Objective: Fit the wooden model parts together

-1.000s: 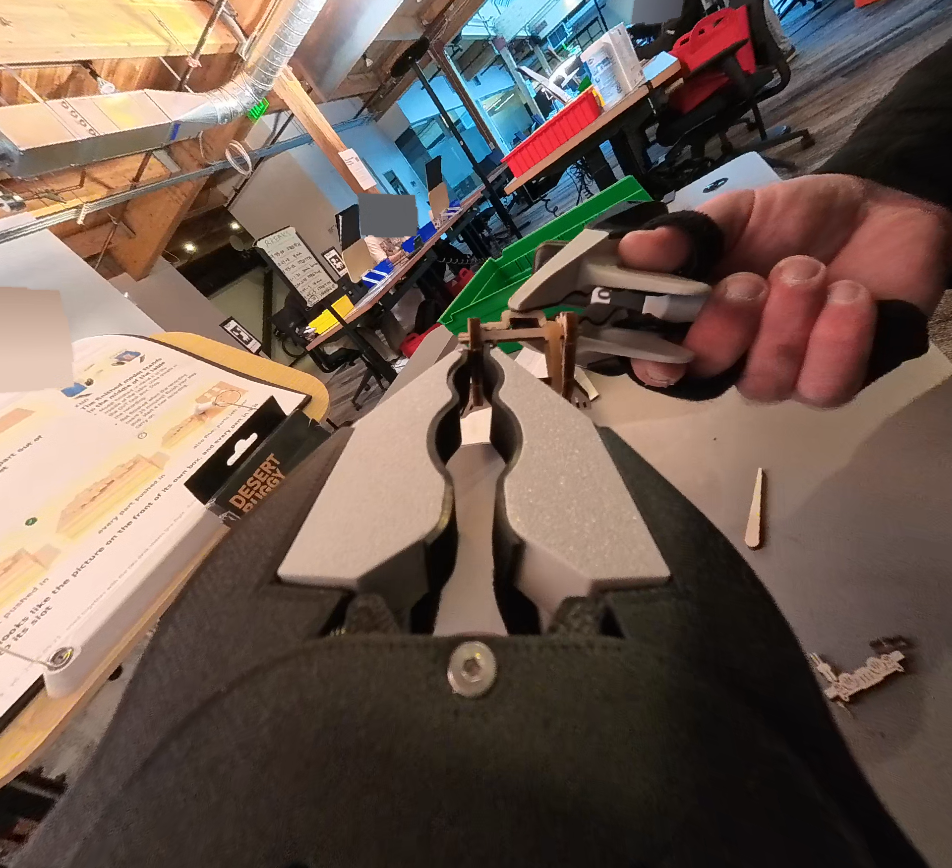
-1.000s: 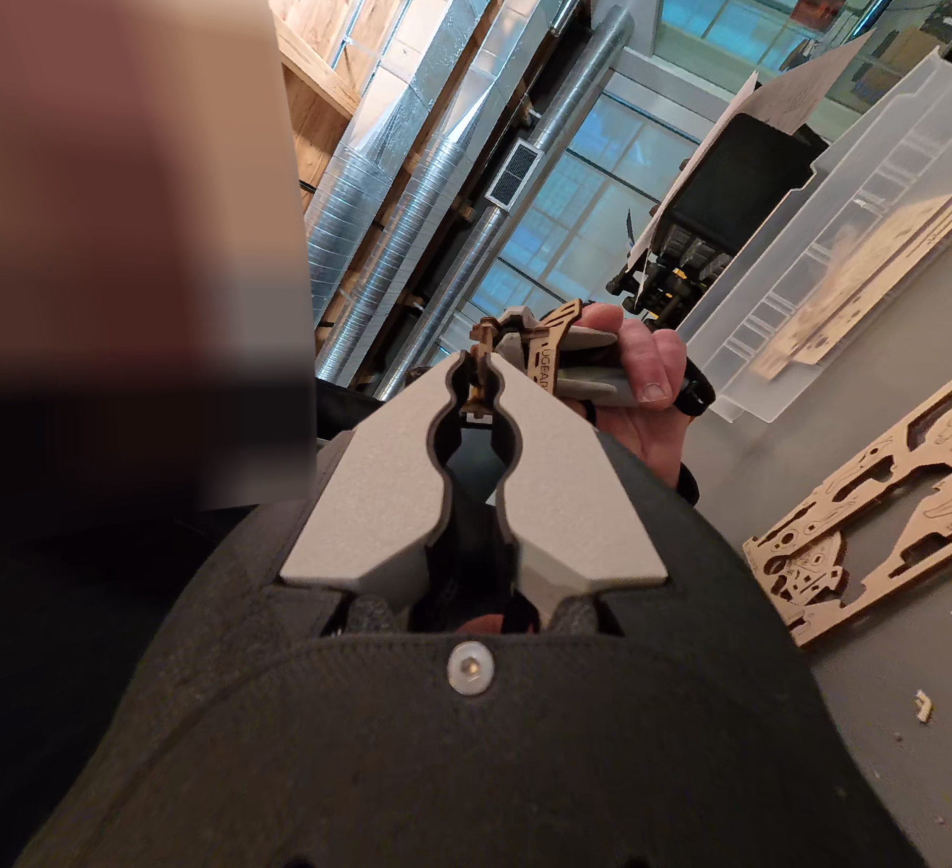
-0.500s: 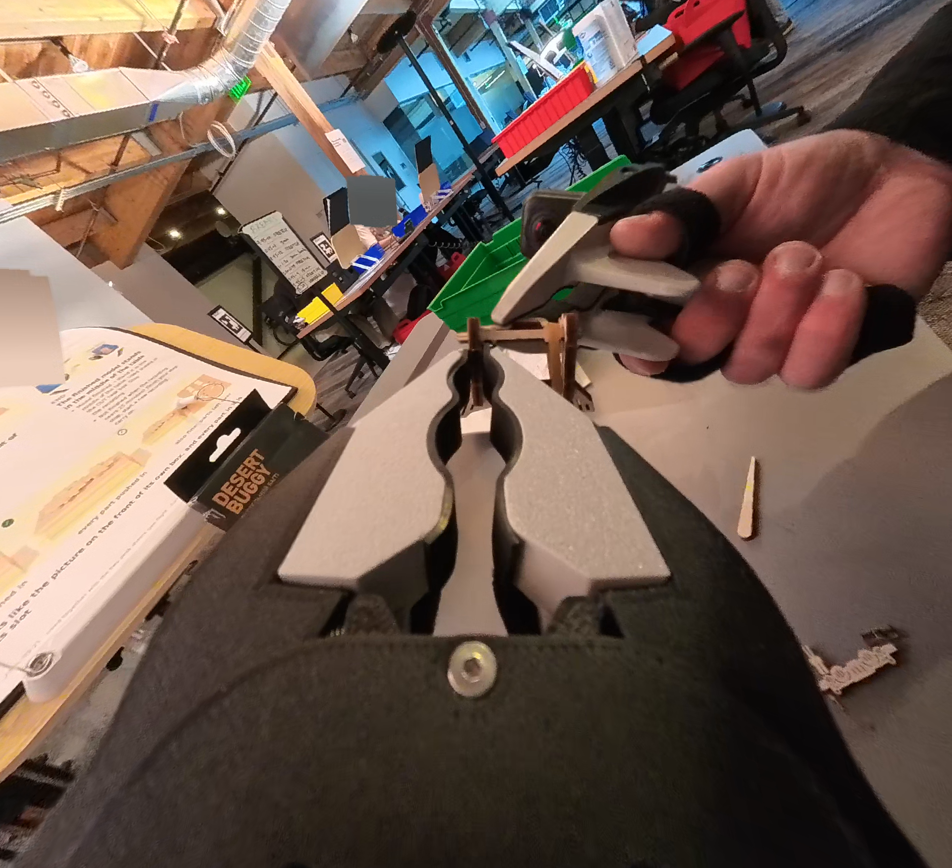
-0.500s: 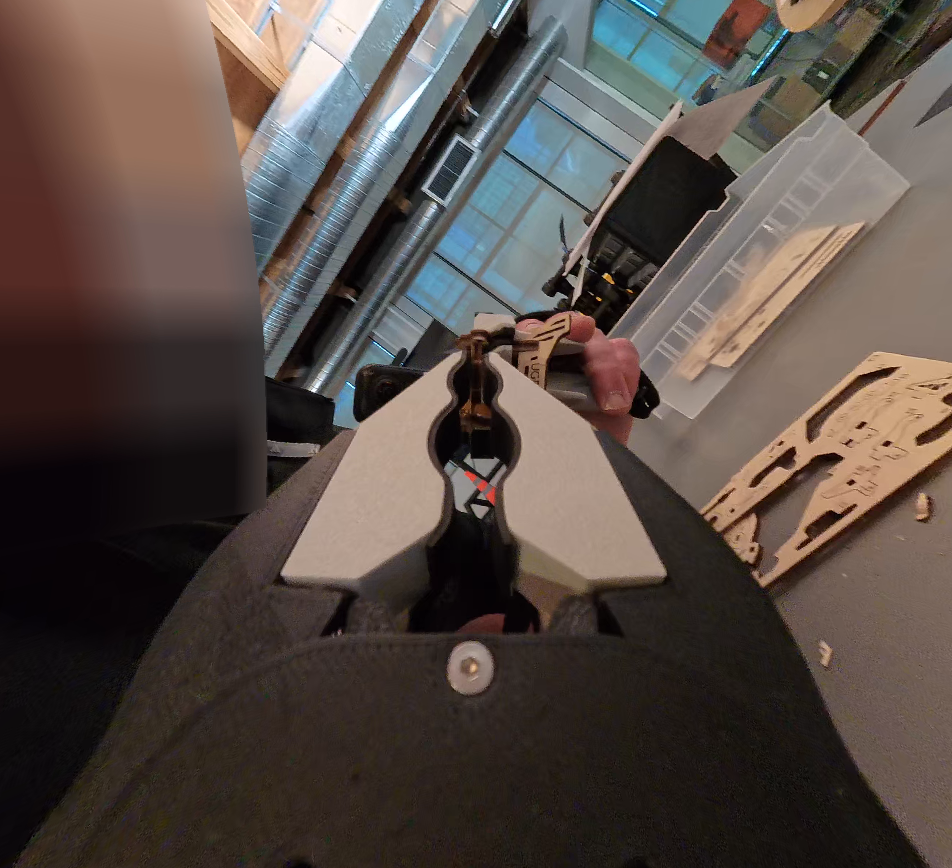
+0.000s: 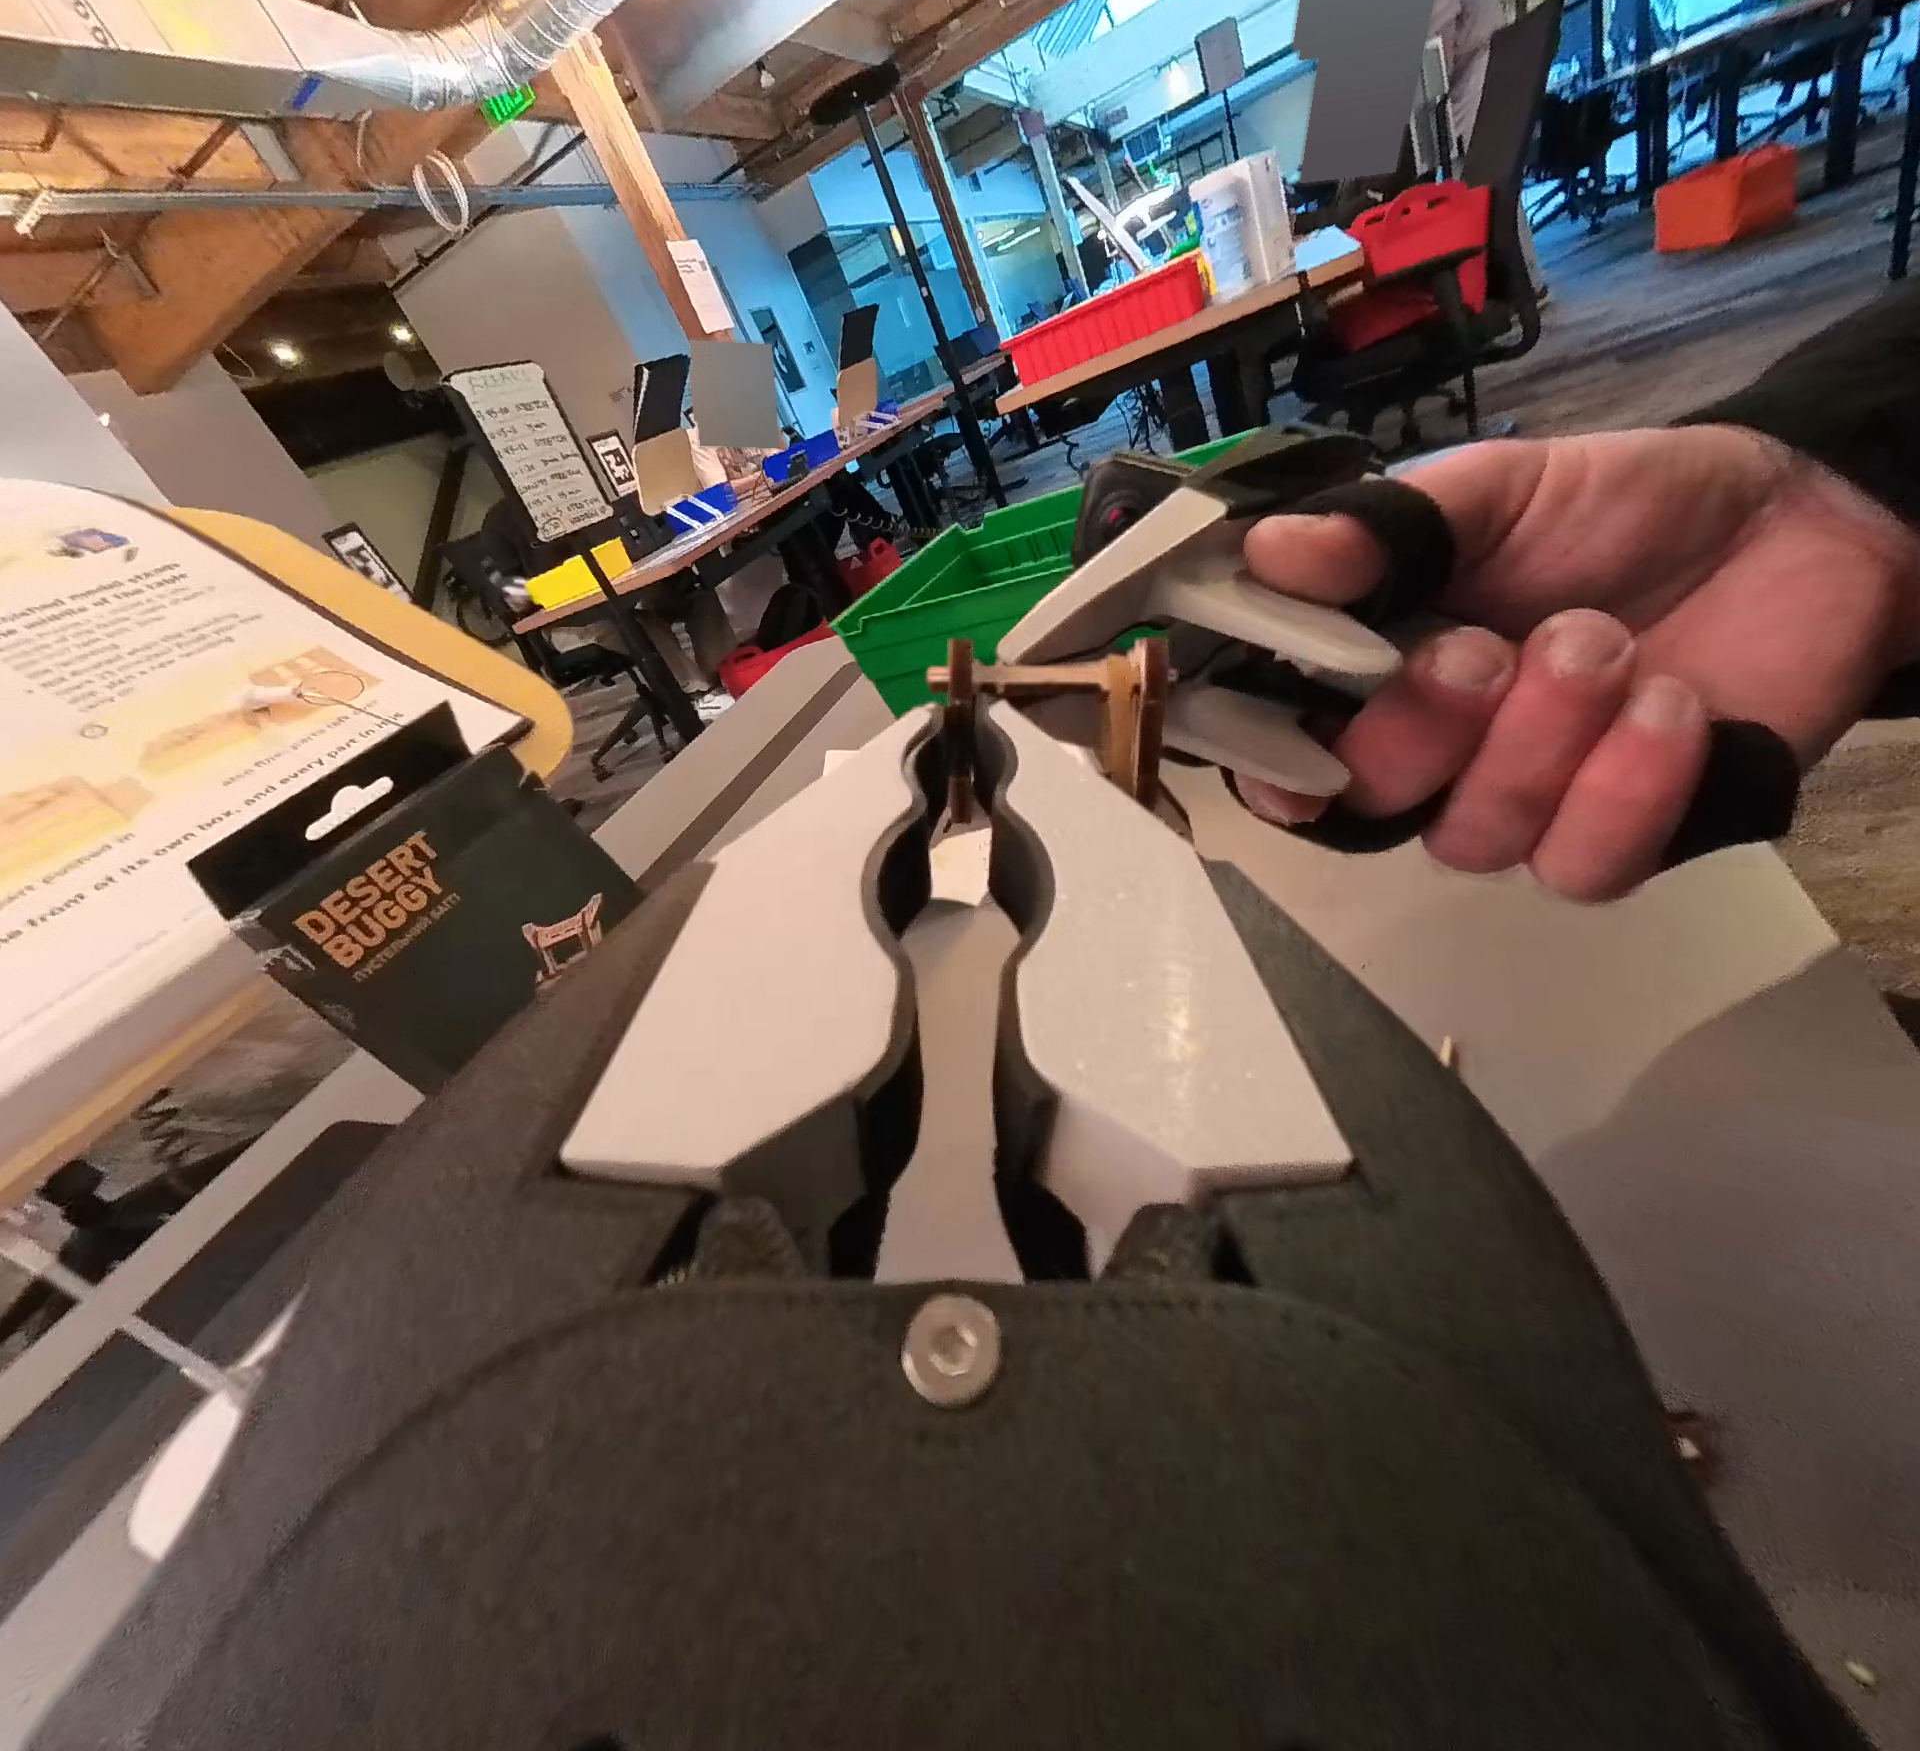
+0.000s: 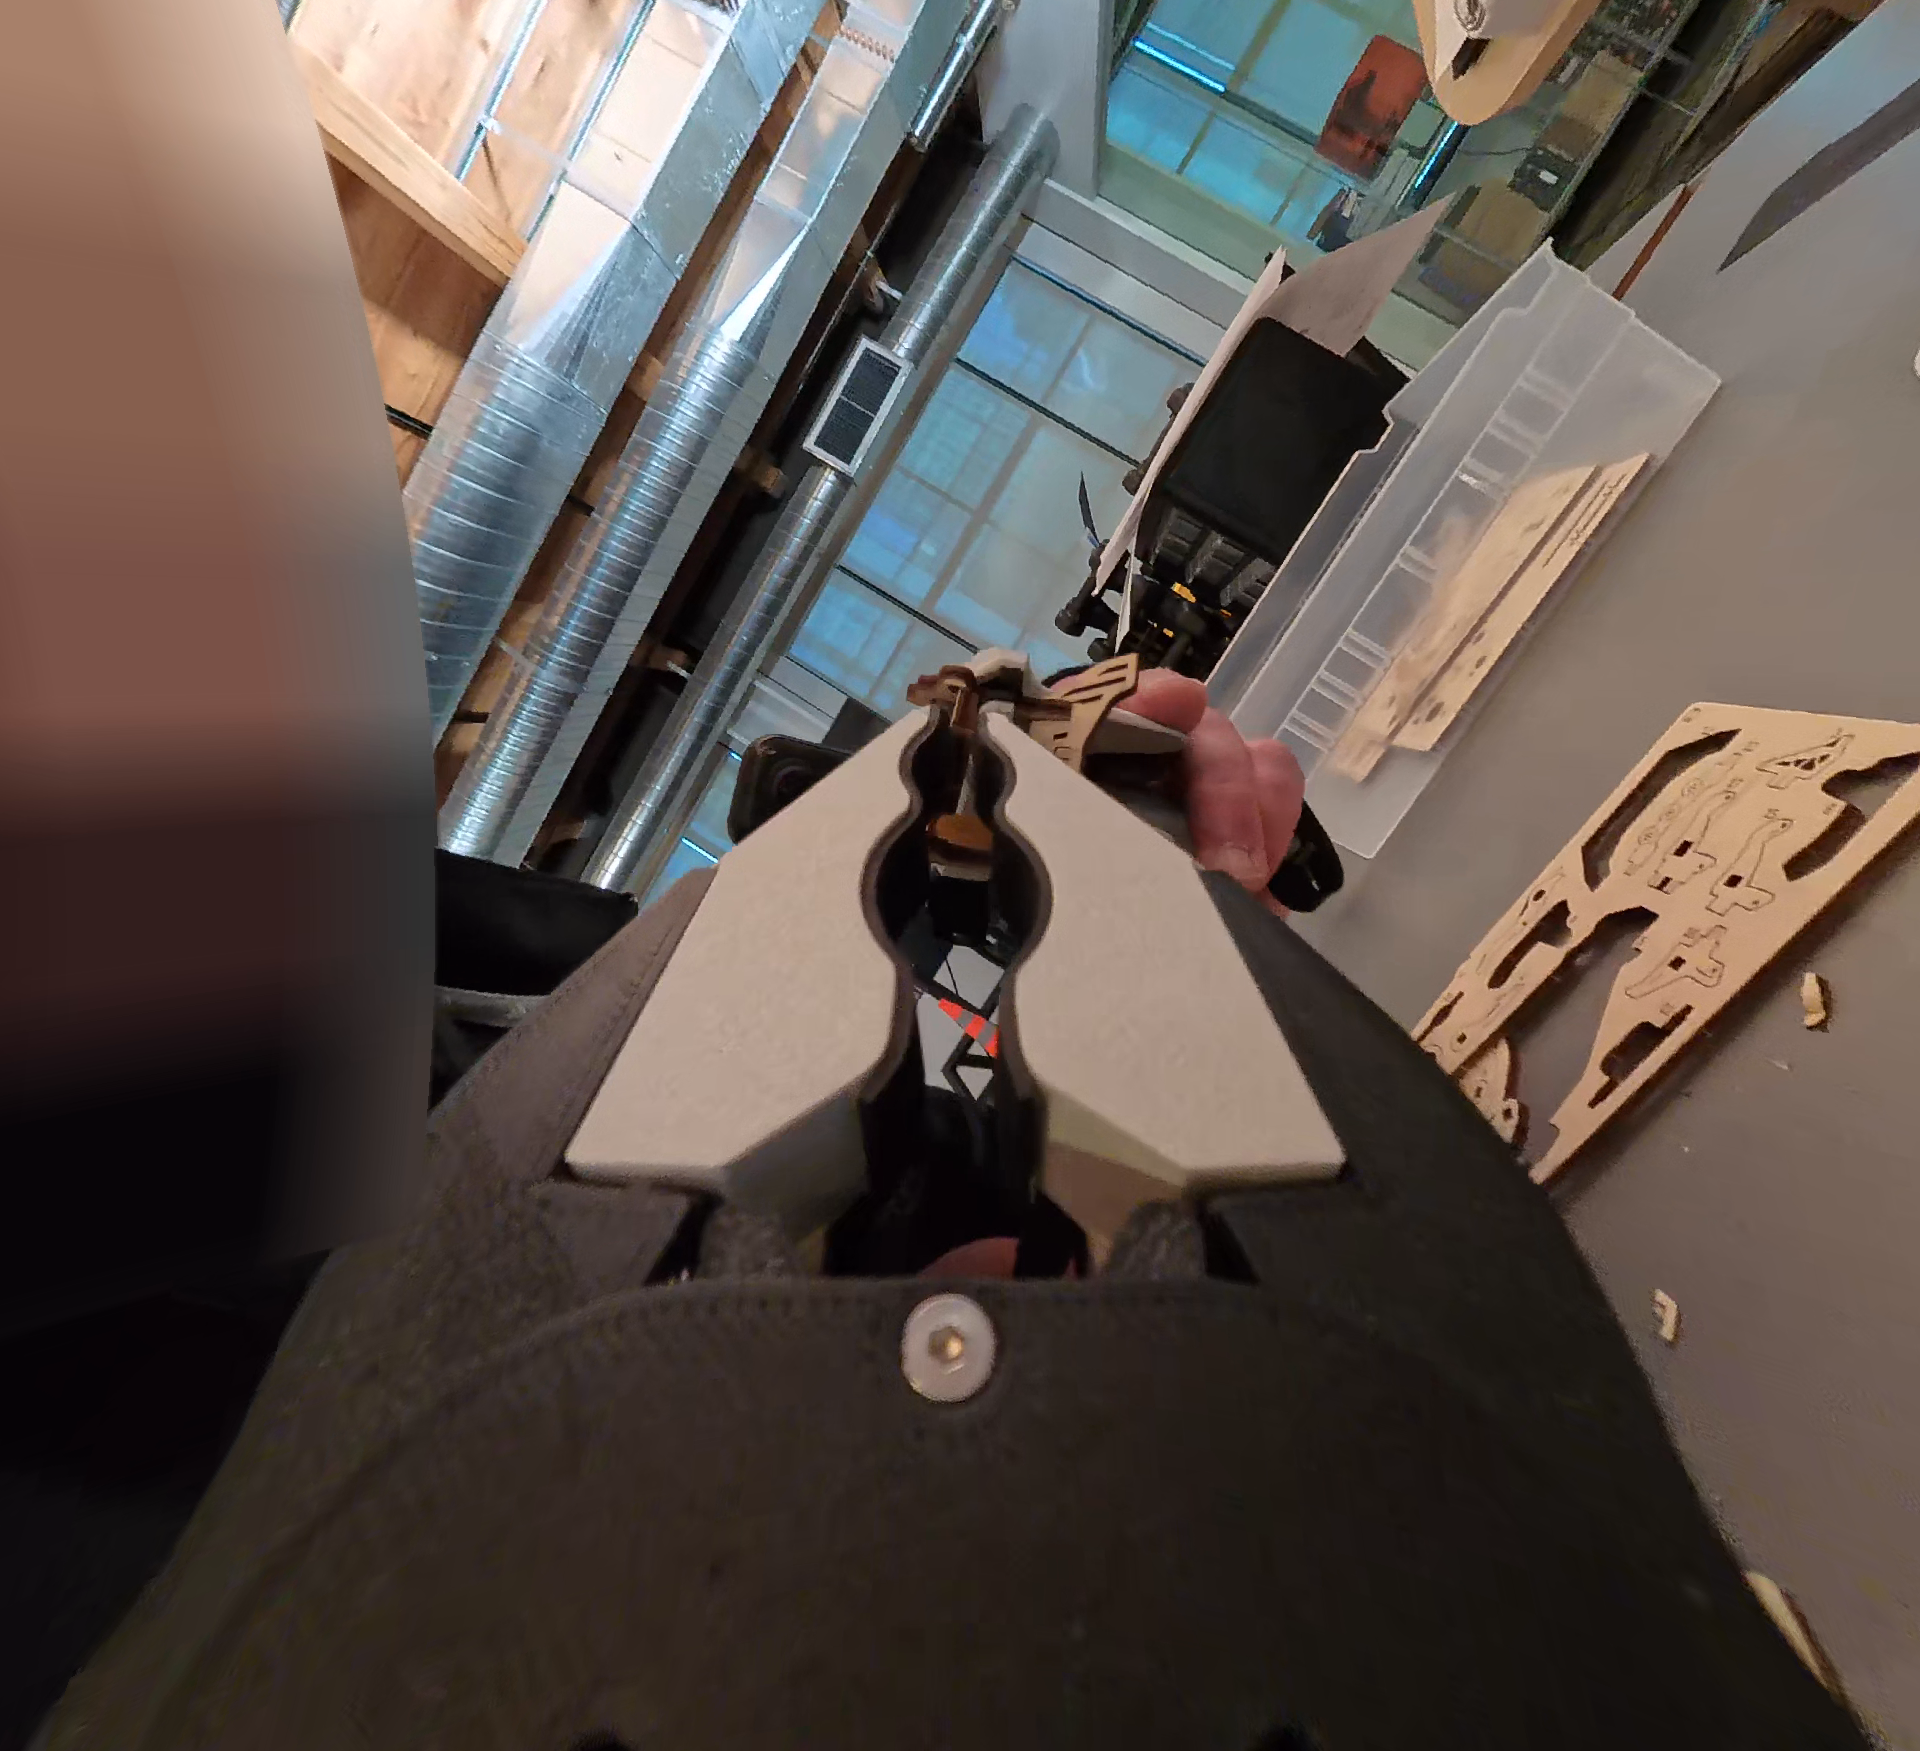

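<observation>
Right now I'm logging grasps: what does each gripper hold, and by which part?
Both hold one small brown wooden model assembly: the left gripper pinches its thin upright plate at one end, the right gripper the opposite end.

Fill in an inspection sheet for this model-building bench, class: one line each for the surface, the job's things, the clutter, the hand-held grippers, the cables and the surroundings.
Surface: grey tabletop, flecked with small wood chips.
Job's things: small wooden model assembly held in the air between both tools; punched-out plywood sheet lying flat; instruction page propped at the left.
Clutter: dark kit box beside the page; clear plastic bin with more sheets inside.
Hand-held grippers: left hand-held gripper shut on a thin upright wooden plate; right hand-held gripper shut on the other end of the assembly.
Cables: nothing seen.
Surroundings: open workshop with desks, red bin, green bin, ceiling ducts.
</observation>
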